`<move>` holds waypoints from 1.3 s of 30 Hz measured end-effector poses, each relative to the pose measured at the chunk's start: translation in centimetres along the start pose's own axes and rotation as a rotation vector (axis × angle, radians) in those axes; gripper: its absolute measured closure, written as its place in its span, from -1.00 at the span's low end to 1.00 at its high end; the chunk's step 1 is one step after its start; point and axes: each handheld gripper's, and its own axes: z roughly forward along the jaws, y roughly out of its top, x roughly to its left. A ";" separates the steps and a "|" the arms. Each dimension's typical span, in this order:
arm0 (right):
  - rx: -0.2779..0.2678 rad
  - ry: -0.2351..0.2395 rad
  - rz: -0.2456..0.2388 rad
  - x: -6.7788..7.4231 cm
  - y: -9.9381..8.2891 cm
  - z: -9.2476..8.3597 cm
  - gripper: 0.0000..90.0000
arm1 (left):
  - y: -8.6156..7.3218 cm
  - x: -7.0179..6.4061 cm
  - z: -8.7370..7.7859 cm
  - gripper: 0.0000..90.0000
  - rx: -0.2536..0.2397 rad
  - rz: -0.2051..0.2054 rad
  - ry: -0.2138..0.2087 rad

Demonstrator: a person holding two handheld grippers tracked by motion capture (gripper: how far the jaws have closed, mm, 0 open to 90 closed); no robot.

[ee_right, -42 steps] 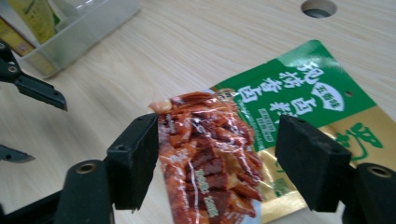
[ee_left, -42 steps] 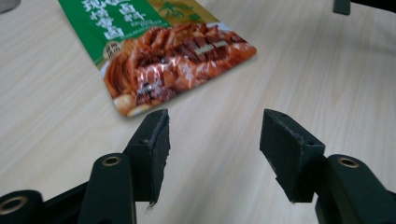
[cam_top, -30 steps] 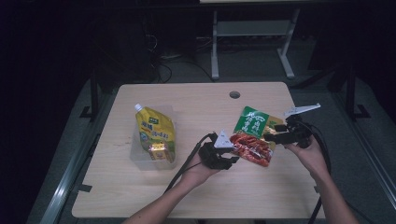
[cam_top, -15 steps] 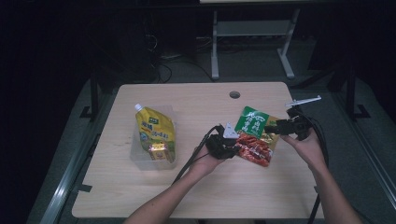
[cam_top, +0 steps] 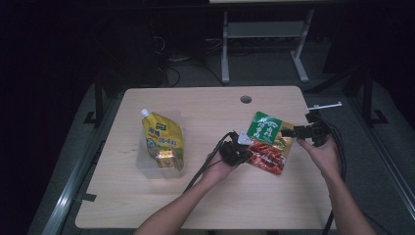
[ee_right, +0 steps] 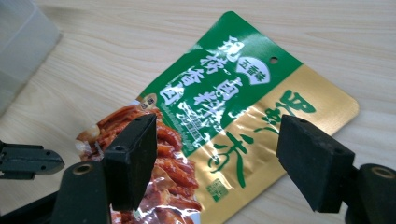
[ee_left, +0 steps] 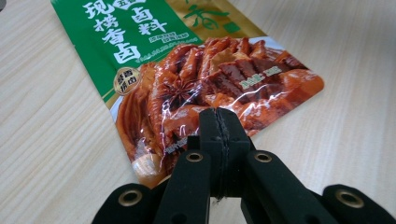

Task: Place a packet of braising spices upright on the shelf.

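Forearms enter from 6 o'clock in the high view, both angled up toward the right half of the wooden table point(cam_top: 205, 105). Left hand point(cam_top: 219, 169) reaches toward 1 o'clock, left gripper point(cam_top: 243, 152) at the lower-left edge of the snack pouch point(cam_top: 268, 142). Left gripper view: jaws pressed fully together, tips over the pouch's near edge point(ee_left: 205, 88); whether film is pinched between them can't be told. Right hand point(cam_top: 320, 154) sits at 3 o'clock of the pouch, wrist near the table's right edge, right gripper point(cam_top: 296, 131) pointing toward 9 o'clock. Right gripper view: jaws wide apart, straddling the pouch point(ee_right: 233, 116) above its gold-and-green part, not touching it as far as visible; left gripper's jaw tip point(ee_right: 28, 161) shows at 9 o'clock. Pouch lies flat, tilted, green end toward 12 o'clock, red end toward 6 o'clock, right-centre of the table, near the right edge. Clear plastic tray point(cam_top: 147, 166) sits at left-centre, well apart from the pouch, with a yellow spout pouch point(cam_top: 162, 139) lying in it, spout toward 11 o'clock. Bare wood between tray and grippers, and across the whole 6 o'clock strip. Cable hole point(cam_top: 245, 99) near the 12 o'clock edge. Black cables trail back along both forearms.
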 end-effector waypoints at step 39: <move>0.042 -0.111 0.204 -4.2 -0.8 3.2 -0.25 | -0.3 0.6 2.9 0.99 0.106 0.015 0.047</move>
